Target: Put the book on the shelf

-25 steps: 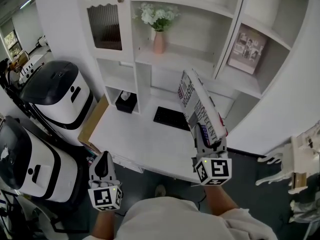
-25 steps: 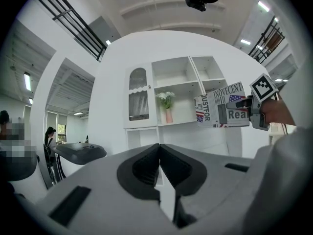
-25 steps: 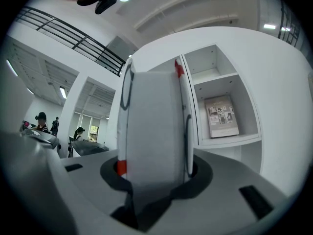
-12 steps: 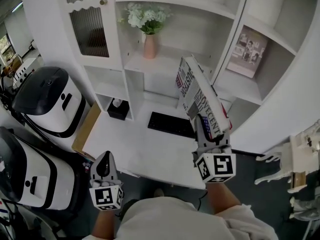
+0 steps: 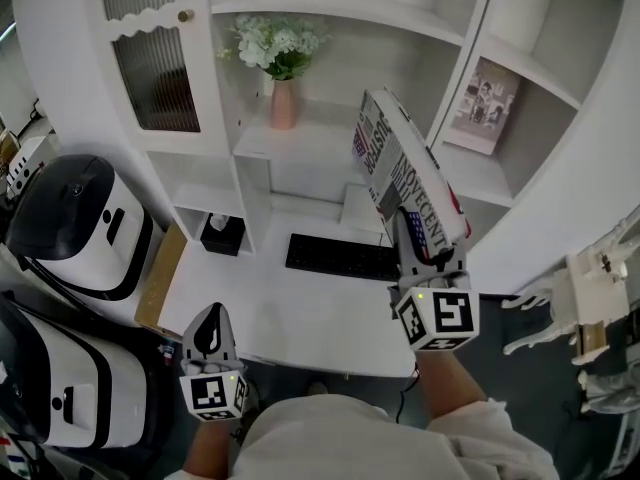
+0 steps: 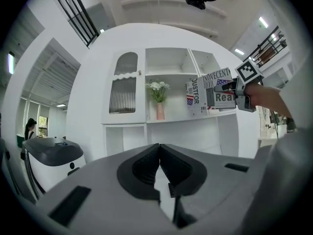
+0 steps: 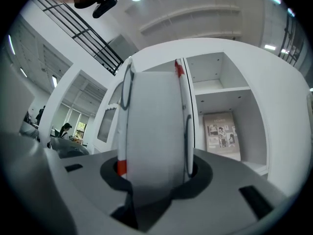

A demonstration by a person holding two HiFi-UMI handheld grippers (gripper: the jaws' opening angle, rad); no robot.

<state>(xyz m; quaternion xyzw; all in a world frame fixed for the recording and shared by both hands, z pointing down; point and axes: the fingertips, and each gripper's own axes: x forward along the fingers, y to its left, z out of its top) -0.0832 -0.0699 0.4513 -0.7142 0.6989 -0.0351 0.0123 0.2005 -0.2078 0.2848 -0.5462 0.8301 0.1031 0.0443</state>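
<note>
The book (image 5: pixel 405 180) is held up in the air by the right gripper (image 5: pixel 420 246). The lower end of the book is clamped between the two jaws. In the right gripper view the white page edge is seen filling the gap between them. The book is tilted, with its top end leaning toward the shelf (image 5: pixel 330 140). It is held above the back right part of the desk (image 5: pixel 255 313), in front of the upright board between the middle and right compartments. Whether the shelf is touched by the book cannot be told.

The left gripper (image 5: pixel 209 318) is held low, past the front left corner of the desk. Its jaws are pressed together and nothing is held in them.

A black keyboard (image 5: pixel 340 256) is laid near the back edge of the desk, just left of the book. A pink vase (image 5: pixel 283 105) with white flowers (image 5: pixel 275 43) is placed on the middle board of the shelf, near its left end. A second book (image 5: pixel 485 106) is stood in the right compartment, leaning against the back wall. A black box (image 5: pixel 220 234) is tucked into a small low compartment at the left. A ribbed glass door (image 5: pixel 150 68) is seen at the top left of the shelf. Two white and black machines (image 5: pixel 75 218) are parked left of the desk.
</note>
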